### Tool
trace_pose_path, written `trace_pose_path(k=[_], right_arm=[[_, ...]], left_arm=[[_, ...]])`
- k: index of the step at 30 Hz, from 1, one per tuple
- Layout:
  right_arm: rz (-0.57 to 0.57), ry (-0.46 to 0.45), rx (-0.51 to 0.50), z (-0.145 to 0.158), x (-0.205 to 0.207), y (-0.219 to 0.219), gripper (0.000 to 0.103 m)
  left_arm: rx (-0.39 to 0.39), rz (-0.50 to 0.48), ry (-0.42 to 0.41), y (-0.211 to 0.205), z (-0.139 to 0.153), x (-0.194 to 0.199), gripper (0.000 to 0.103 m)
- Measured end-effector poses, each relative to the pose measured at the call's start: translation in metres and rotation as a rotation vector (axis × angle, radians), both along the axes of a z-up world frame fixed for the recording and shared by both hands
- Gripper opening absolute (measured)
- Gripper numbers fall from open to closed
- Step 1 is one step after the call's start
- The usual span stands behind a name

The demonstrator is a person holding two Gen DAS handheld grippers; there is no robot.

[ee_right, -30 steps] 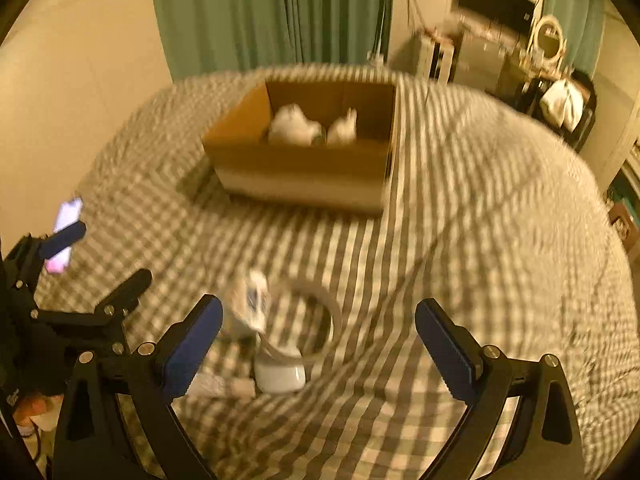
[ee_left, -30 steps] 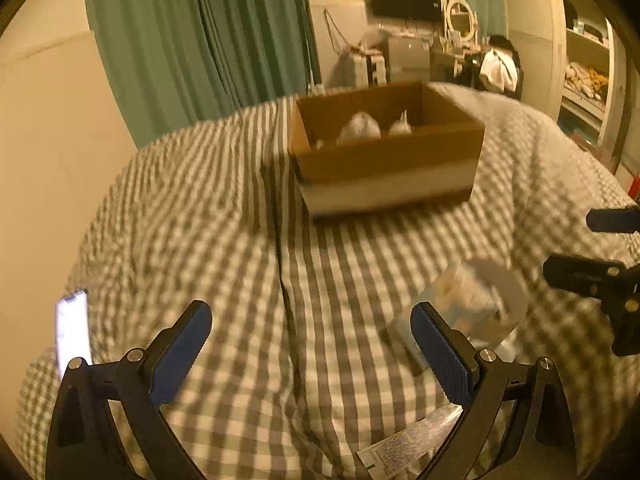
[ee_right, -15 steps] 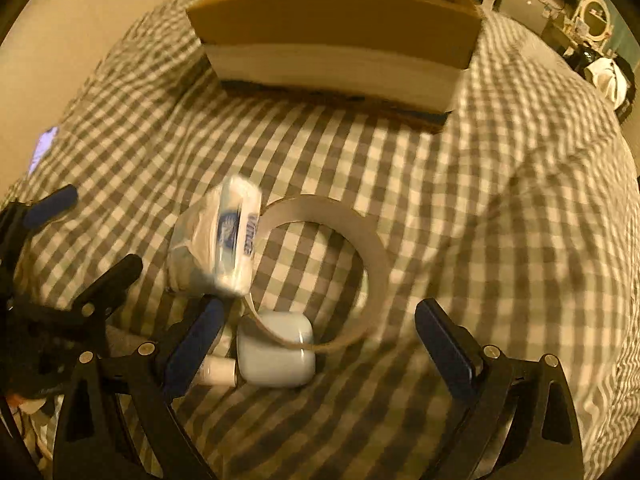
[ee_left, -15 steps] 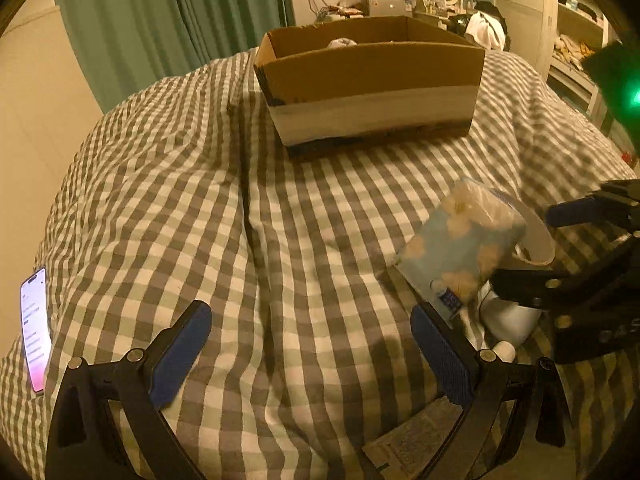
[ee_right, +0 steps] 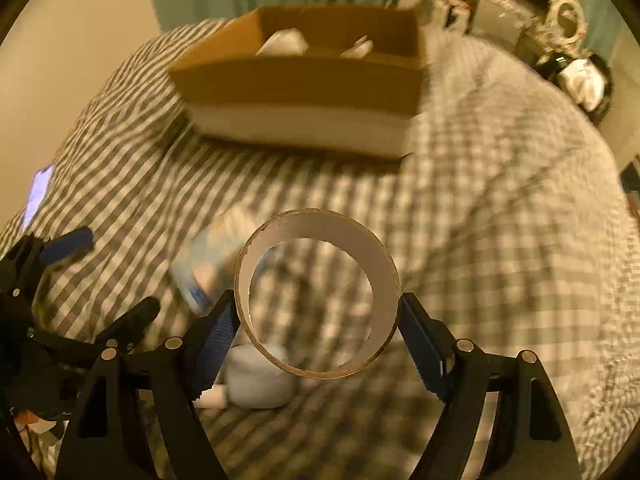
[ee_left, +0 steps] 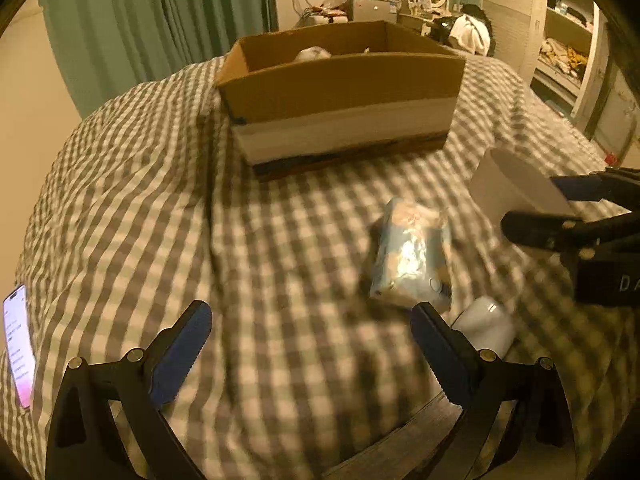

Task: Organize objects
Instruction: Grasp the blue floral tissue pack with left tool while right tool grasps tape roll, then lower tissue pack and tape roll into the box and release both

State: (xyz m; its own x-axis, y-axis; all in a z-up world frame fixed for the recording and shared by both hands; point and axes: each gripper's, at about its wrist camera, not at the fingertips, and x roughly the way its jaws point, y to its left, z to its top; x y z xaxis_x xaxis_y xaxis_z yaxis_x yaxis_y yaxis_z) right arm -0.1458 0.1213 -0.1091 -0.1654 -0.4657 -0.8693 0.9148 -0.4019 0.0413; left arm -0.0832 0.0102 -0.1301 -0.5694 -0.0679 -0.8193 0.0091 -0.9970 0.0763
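My right hand-held gripper point(ee_right: 318, 320) is clamped on the cardboard tape ring point(ee_right: 318, 296), holding it up off the checked bed point(ee_right: 500, 240). My left hand-held gripper point(ee_left: 312, 344) hangs with fingers spread wide, gripping nothing. I've got the tissue pack point(ee_left: 410, 258) at its 1 o'clock, the cardboard box point(ee_left: 340, 96) at 12, and the white case point(ee_left: 486, 328) at 3.

- The cardboard box point(ee_left: 340, 92) is sitting on the checked bedspread point(ee_left: 132, 200), holding two pale bundles point(ee_right: 284, 42).
- A tissue packet point(ee_left: 412, 256) is lying on the bedspread in front of the box, nearer the camera.
- A small case point(ee_left: 486, 328) is lying just beside the packet, farther from the box.
- A tape ring point(ee_right: 318, 296) is sitting between the right gripper's point(ee_right: 316, 328) fingers, in front of the box.
- A phone point(ee_left: 18, 344) is lying well to the box's left.
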Motion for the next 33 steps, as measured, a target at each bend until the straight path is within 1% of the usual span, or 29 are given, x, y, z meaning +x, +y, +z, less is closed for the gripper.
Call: trace_pose_path(k=[3,5,8,11,13,14,15,16,17,18,19,23,26,33], right_arm=[[-0.049,0.021,-0.024,0.011,-0.017,0.004,0.079],[-0.069,0.026,-0.032,0.011,-0.026,0.003,0.079],[-0.070,-0.017,-0.038,0.006,-0.033,0.005,0.079],[-0.063,-0.027,-0.043,0.003,-0.034,0.004,0.079],[-0.057,-0.031,-0.045,0.001,-0.033,0.001,0.079],[-0.054,-0.035,-0.043,0.000,-0.033,0.000,0.079],[-0.054,-0.036,-0.042,0.000,-0.034,0.002,0.079],[-0.053,-0.036,-0.040,-0.002,-0.033,0.002,0.079],[-0.051,-0.035,-0.038,-0.002,-0.032,0.001,0.079],[-0.050,-0.032,-0.038,-0.001,-0.032,0.001,0.079],[-0.049,-0.030,-0.040,-0.001,-0.031,0.001,0.079],[-0.050,-0.019,-0.052,0.004,-0.028,0.003,0.079],[-0.049,-0.013,-0.071,0.014,-0.023,0.005,0.079],[-0.033,0.041,-0.136,0.058,0.005,0.017,0.079]], left_arm=[[0.038,-0.019,0.000,0.012,0.000,-0.014,0.102],[0.054,-0.028,-0.005,0.020,-0.003,-0.024,0.102],[0.049,-0.050,-0.022,0.033,-0.011,-0.038,0.102],[0.030,-0.073,-0.041,0.043,-0.022,-0.046,0.101],[0.028,-0.085,-0.060,0.046,-0.030,-0.049,0.094],[0.026,-0.089,-0.071,0.047,-0.033,-0.050,0.083],[0.017,-0.090,-0.078,0.047,-0.036,-0.051,0.074],[0.004,-0.095,-0.083,0.048,-0.037,-0.051,0.072],[0.004,-0.100,-0.080,0.047,-0.037,-0.050,0.066],[0.009,-0.098,-0.075,0.045,-0.035,-0.050,0.058],[0.015,-0.094,-0.073,0.044,-0.032,-0.049,0.056],[0.040,-0.083,-0.063,0.038,-0.017,-0.041,0.055],[0.033,-0.079,-0.041,0.036,-0.004,-0.031,0.055],[0.015,-0.053,0.039,0.021,0.043,-0.001,0.055]])
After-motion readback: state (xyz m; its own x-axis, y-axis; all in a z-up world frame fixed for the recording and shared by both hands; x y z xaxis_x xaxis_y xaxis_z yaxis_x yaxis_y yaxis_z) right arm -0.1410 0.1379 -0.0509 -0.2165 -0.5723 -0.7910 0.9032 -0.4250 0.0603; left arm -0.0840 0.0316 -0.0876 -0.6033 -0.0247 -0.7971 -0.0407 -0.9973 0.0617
